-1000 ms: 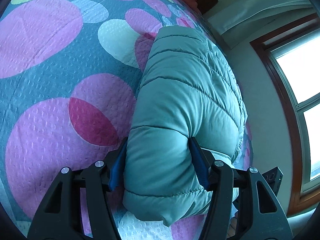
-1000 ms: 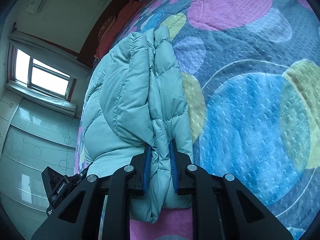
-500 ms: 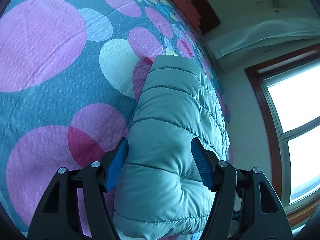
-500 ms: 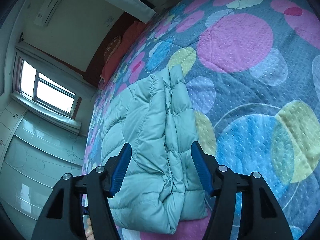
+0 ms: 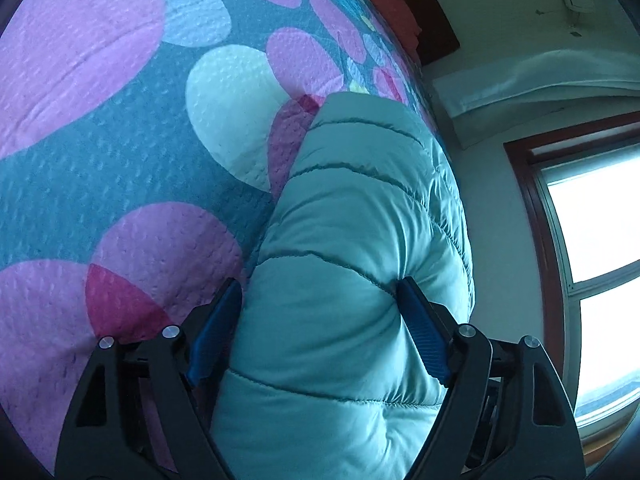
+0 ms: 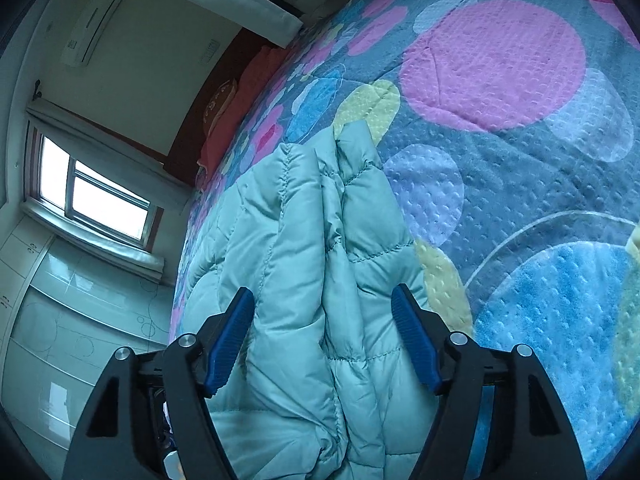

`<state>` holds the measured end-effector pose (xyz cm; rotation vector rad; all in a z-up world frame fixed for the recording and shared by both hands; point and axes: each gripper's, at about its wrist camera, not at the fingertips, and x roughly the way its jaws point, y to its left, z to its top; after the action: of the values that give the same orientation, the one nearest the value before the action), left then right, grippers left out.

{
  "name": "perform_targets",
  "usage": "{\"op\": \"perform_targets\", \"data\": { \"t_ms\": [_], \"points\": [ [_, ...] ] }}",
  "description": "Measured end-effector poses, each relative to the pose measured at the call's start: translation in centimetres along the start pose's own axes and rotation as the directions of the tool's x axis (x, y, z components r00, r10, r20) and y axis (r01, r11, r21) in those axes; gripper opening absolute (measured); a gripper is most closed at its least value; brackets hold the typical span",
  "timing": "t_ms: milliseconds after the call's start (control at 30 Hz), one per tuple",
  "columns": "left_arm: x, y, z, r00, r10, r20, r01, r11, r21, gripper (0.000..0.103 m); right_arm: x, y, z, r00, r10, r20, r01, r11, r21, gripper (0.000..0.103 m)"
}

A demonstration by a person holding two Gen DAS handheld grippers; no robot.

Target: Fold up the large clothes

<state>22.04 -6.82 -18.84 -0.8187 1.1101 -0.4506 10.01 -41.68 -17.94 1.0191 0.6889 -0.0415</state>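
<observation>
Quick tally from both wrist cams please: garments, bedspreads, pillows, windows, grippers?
Puffer jacket, mint green: 1
Bedspread, circle print: 1
Red pillow: 1
Window: 1
Grippers, left gripper and right gripper: 2
Total: 6

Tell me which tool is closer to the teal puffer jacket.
Left. The left tool straddles the jacket's thick fold, one finger denting it. The right tool hangs open over the jacket, and contact there cannot be confirmed.

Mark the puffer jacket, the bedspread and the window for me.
puffer jacket (image 5: 352, 240): left wrist view, on a quilted panel of its folded top.
bedspread (image 6: 492, 64): right wrist view, on a large pink circle of its pattern.
window (image 6: 100, 200): right wrist view, on the bright glass pane.
</observation>
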Motion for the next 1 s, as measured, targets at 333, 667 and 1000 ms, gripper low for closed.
{"op": "perform_targets", "data": {
  "t_ms": [333,667,1000],
  "points": [
    [0.9,-1.3,0.4,0.999,-0.017,-0.029,0.021,0.992,0.121,0.044,1.9,-0.2,-0.3,0.997,0.037,-0.062,-0.038,0.999,-0.024,0.040],
    [-3.0,-1.7,2.7,0.997,-0.067,0.046,0.059,0.986,0.159,0.035,3.4,4.4,0.0,0.988,0.138,-0.066,-0.144,0.985,-0.093,0.019],
    [-5.9,1.9,6.5,0.992,0.030,0.119,-0.047,0.989,0.141,0.035,10.5,9.1,-1.0,0.970,0.183,-0.161,-0.205,0.970,-0.132,0.018]
  ]
}}
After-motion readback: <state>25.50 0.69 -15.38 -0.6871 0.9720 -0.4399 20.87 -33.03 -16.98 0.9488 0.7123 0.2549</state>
